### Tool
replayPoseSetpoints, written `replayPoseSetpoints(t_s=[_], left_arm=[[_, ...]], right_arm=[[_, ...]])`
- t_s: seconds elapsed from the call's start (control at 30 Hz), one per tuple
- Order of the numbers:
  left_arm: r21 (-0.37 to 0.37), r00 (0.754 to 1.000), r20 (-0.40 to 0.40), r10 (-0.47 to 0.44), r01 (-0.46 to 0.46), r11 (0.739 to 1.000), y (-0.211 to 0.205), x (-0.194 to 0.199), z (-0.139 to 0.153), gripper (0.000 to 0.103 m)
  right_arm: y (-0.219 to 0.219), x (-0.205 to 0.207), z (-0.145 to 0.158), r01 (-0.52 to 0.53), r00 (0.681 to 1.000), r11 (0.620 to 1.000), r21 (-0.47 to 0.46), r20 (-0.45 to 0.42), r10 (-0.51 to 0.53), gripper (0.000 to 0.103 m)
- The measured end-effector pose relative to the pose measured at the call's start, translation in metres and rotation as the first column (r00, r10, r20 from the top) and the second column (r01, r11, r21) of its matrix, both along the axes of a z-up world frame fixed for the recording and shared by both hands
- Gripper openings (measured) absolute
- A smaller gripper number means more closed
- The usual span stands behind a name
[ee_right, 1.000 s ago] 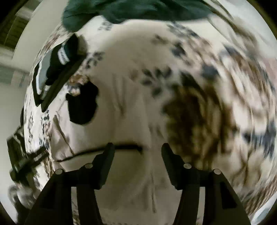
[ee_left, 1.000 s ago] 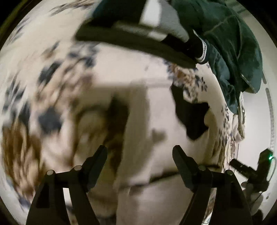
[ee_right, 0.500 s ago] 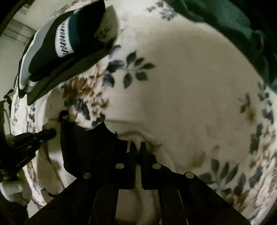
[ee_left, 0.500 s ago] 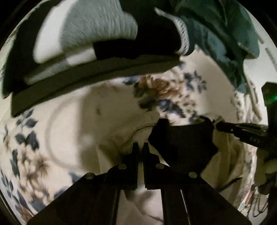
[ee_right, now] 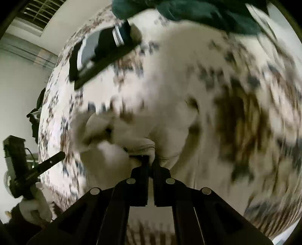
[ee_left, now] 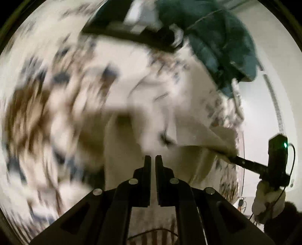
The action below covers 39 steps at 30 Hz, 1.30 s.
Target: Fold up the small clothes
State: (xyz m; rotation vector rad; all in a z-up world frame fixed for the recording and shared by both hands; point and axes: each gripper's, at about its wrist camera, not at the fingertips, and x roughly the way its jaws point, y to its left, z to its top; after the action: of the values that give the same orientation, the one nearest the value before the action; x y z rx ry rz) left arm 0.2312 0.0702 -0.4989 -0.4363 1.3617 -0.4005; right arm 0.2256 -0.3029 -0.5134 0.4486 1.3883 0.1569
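A small cream garment lies on the floral cloth, blurred by motion. My left gripper has its fingers together at the garment's near part; the blur hides whether cloth sits between them. My right gripper is shut on a hemmed edge of the cream garment. In the left wrist view the right gripper holds the garment's right corner, lifted. In the right wrist view the left gripper is at the far left.
A stack of folded dark and grey clothes sits at the back of the floral cloth. A dark green garment lies heaped beside it. A white wall lies beyond the edge.
Both grippers have pulled back from the far edge with the cream garment, folding it over. The black patch no longer shows. The views are blurred by fast motion.
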Motion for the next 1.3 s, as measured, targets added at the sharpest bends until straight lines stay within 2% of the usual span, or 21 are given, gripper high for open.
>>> replayPoseSetpoints(t_s=[0.1,0.17,0.23,0.27,0.3,0.33,0.37,0.4,0.47,0.53,0.63,0.7,0.73,0.77,0.8,0.83,0.9,1.07,1.1,1.23,1.3], left_arm=[[0.003,0.987,-0.141,0.079,-0.08,0.997,0.021,-0.024,-0.036,0.004],[-0.024,0.962,-0.232,0.143,-0.153,0.988,0.032,-0.026,-0.051,0.006],[-0.052,0.95,-0.254,0.181,-0.2,0.978,0.035,-0.017,-0.049,0.025],[-0.087,0.945,-0.254,0.208,-0.237,0.968,0.035,-0.008,-0.042,0.051],[-0.114,0.941,-0.248,0.228,-0.262,0.958,0.034,0.001,-0.037,0.067],[-0.146,0.937,-0.241,0.251,-0.291,0.945,0.032,0.011,-0.032,0.068],[-0.176,0.932,-0.239,0.271,-0.316,0.932,0.027,0.022,-0.028,0.068],[-0.202,0.928,-0.249,0.278,-0.33,0.922,0.02,0.035,-0.028,0.069],[-0.204,0.919,-0.278,0.279,-0.341,0.918,0.006,0.056,-0.035,0.069],[-0.198,0.916,-0.3,0.268,-0.334,0.922,-0.013,0.08,-0.048,0.069],[-0.103,0.923,-0.316,0.218,-0.262,0.959,-0.042,0.099,-0.07,0.065],[-0.05,0.948,-0.264,0.179,-0.198,0.979,-0.059,0.103,-0.067,0.004],[-0.052,0.955,-0.243,0.169,-0.187,0.981,-0.062,0.101,-0.062,0.003],[-0.06,0.967,-0.192,0.166,-0.18,0.982,-0.061,0.096,-0.048,0.003],[-0.068,0.972,-0.165,0.17,-0.183,0.981,-0.059,0.091,-0.037,0.003],[-0.083,0.973,-0.145,0.179,-0.193,0.978,-0.053,0.084,-0.027,0.003],[-0.102,0.969,-0.126,0.213,-0.226,0.969,-0.037,0.069,-0.009,0.003],[-0.139,0.918,-0.2,0.343,-0.373,0.917,0.013,0.019,0.0,0.003],[-0.129,0.903,-0.224,0.365,-0.399,0.908,0.023,0.005,-0.006,0.003],[-0.07,0.864,-0.317,0.39,-0.432,0.899,0.039,-0.03,-0.046,0.004],[-0.062,0.832,-0.406,0.377,-0.437,0.897,0.046,-0.043,-0.074,0.007]], right_arm=[[0.0,-0.03,-0.023,-0.035,0.998,0.999,-0.02,-0.059,0.034,0.003],[0.0,-0.036,-0.044,-0.078,0.984,0.997,-0.011,-0.163,0.076,0.004],[-0.008,-0.036,-0.054,-0.054,0.972,0.998,-0.013,-0.229,0.049,0.006],[-0.015,-0.034,-0.053,-0.019,0.974,1.0,0.009,-0.225,0.02,0.014],[-0.02,-0.032,-0.051,0.012,0.977,1.0,0.017,-0.215,-0.008,0.021],[-0.029,-0.03,-0.044,0.059,0.98,0.998,0.026,-0.191,-0.053,0.041],[-0.034,-0.028,-0.038,0.096,0.981,0.994,0.043,-0.171,-0.087,0.052],[-0.041,-0.027,-0.034,0.145,0.979,0.987,0.068,-0.155,-0.133,0.054],[-0.051,-0.024,-0.033,0.221,0.965,0.969,0.111,-0.167,-0.201,0.054],[-0.06,-0.021,-0.039,0.317,0.939,0.933,0.17,-0.194,-0.283,0.054],[-0.064,-0.018,-0.053,0.406,0.904,0.887,0.218,-0.237,-0.355,0.054],[-0.061,-0.018,-0.064,0.451,0.881,0.859,0.241,-0.278,-0.384,0.054],[-0.058,-0.02,-0.068,0.473,0.869,0.843,0.256,-0.293,-0.398,0.054],[-0.055,-0.021,-0.069,0.486,0.863,0.834,0.261,-0.293,-0.412,0.047],[-0.051,-0.021,-0.068,0.488,0.864,0.832,0.262,-0.28,-0.419,0.035],[-0.046,-0.021,-0.067,0.477,0.869,0.843,0.248,-0.276,-0.411,0.007],[-0.042,-0.023,-0.058,0.463,0.879,0.852,0.244,-0.247,-0.407,0.007],[-0.05,-0.034,-0.038,0.425,0.898,0.882,0.204,-0.216,-0.383,0.007],[-0.053,-0.037,-0.037,0.423,0.898,0.884,0.197,-0.218,-0.381,0.007],[-0.063,-0.05,-0.045,0.413,0.895,0.899,0.145,-0.249,-0.37,0.007],[-0.067,-0.054,-0.057,0.391,0.889,0.917,0.083,-0.291,-0.353,0.007]])
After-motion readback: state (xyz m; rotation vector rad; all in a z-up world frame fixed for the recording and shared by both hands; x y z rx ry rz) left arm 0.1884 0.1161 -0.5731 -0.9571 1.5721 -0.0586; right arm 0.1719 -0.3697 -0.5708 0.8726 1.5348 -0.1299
